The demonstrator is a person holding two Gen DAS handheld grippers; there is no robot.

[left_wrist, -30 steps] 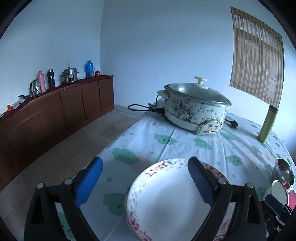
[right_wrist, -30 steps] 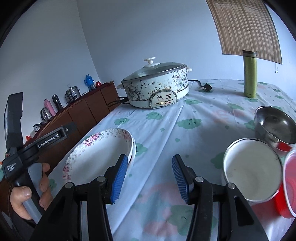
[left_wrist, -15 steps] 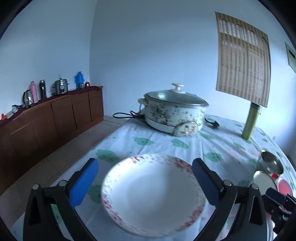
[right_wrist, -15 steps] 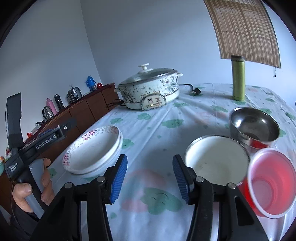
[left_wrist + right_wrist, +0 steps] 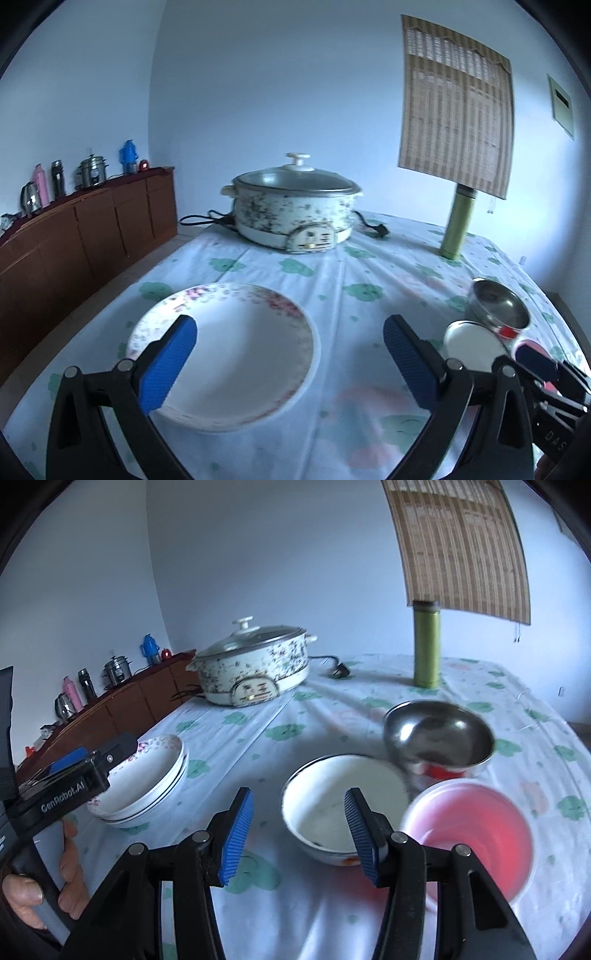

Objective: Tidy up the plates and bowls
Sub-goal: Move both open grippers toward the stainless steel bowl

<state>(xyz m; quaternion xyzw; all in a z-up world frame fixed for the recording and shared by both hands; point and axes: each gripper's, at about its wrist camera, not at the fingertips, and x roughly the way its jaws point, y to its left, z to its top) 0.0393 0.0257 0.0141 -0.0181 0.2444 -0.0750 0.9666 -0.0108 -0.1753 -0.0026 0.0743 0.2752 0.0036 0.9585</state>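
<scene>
Cloud-print cloth on bench (image 5: 332,280), plates stacked near left.
L hand-held gripper (image 5: 290,362) just let go, spread wide, pulled back off plate stack (image 5: 236,350); R hand-held gripper (image 5: 299,836) half-spread, empty, over white bowl (image 5: 332,812) w/ steel bowl (image 5: 439,734) behind — prob next.

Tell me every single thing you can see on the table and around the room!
Floral plates: stack, white with pink flowers, table's left.
Enamel bowl: one, white, centre.
Steel bowl: one, silver, behind it, atop something red.
Plastic cup: one, pink, right.
Electric cooker: one, speckled white, lidded, far side.
Flask: one, green, far right.
Tablecloth: white, green clouds.
Sideboard: brown, left wall.
Left gripper: open.
Right gripper: open.
</scene>
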